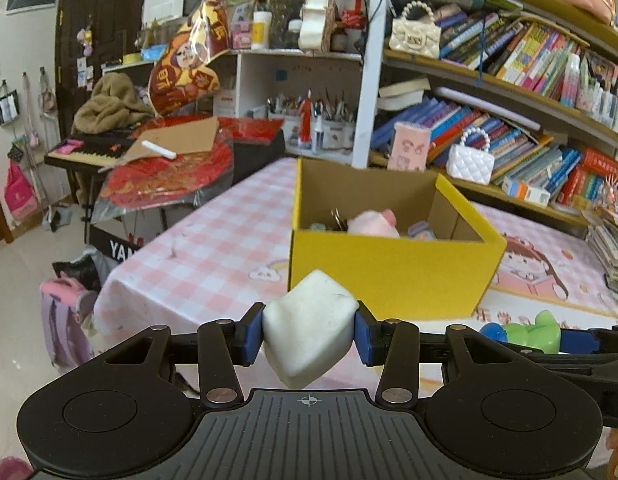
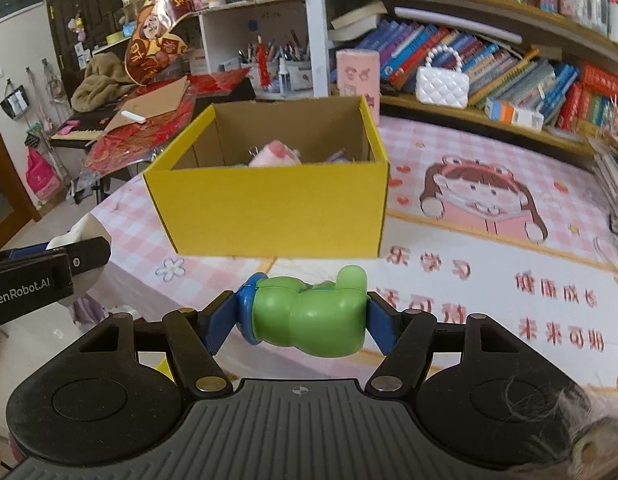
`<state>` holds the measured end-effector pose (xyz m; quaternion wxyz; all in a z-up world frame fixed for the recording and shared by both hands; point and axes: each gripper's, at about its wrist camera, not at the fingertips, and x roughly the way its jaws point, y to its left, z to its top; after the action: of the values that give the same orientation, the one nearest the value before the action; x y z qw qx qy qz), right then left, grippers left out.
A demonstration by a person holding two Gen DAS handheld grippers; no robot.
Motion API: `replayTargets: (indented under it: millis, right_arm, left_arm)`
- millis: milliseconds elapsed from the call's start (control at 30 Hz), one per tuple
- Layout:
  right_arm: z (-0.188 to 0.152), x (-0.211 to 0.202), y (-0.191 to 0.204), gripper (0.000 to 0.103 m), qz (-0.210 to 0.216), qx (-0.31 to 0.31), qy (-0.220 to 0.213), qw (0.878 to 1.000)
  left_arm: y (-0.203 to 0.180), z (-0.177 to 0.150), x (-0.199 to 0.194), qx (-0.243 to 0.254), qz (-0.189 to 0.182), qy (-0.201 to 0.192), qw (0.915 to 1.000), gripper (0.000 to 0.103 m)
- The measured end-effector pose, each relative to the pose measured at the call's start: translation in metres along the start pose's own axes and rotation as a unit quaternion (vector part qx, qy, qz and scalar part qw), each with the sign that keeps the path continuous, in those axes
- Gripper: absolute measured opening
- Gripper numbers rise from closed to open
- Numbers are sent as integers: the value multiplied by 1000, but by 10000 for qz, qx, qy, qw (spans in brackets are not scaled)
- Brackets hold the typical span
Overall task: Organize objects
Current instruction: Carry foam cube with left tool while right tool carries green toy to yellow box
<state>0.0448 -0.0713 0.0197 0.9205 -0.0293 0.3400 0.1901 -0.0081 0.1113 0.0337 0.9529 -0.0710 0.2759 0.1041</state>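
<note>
Two tools, both loaded, both off the counter [image 2: 489, 280]. Leftmost: left tool [image 1: 309, 334] is clamped on a white squishy block [image 1: 311, 330], blue pads pressing its two sides, block tilted corner-up, held clear of the pink checked cloth. Yellow box [image 1: 389, 268] sits at 12 to 1 o'clock from that tool, near, its open top facing up, a pink plush [image 1: 373, 222] and other small bits already inside. In the right wrist view the left tool shows at 9 o'clock, low at the frame edge, beside the box's left corner.

Moving right: right tool [image 2: 307, 318] is clamped on a green toy figure [image 2: 309, 318] with a blue end. The toy's long axis runs crosswise, 9 to 3 o'clock, spanning the jaws; the blue end is at the left pad, a green nub sticks up toward 1 o'clock. The box lies dead ahead at 12 o'clock here, its long front wall square to the tool.

Judgement: carry-to-box step, neither item dropped yet. Key relation: box ahead of and higher in view than both tools, so each probably has to clear the near wall before release. Right tool looks better lined up; the left comes in off the box's left corner. Risk: the toy, held crosswise, clipping the rim.

Far right: bookshelves [image 2: 509, 60], not involved.
</note>
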Motion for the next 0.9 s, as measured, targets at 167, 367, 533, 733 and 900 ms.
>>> replayTargets:
  millis: [167,367,533,733,900]
  right_arm:
    - [24,8,0,66,-32,-154,-292,9995]
    - [63,27,-10,66,-112,-227,-672,9974]
    - [95,44,-22,66,-144,-273,-952,9950]
    - [123,76,-32,67,-70,-652,-1041,9924]
    - [140,109,-41,67,20,-896,-961,9913]
  left_arm:
    - [2,19,7,-71,26,-257,9996,44]
    - [-7,51,26,-82,25,-543,9985,44]
    - [-21,74,51,-64,20,-656,9978,44]
    - [-41,87,88,20,108,-583,9982,44]
    - [-55,87,120,299,329,-394,9982,44]
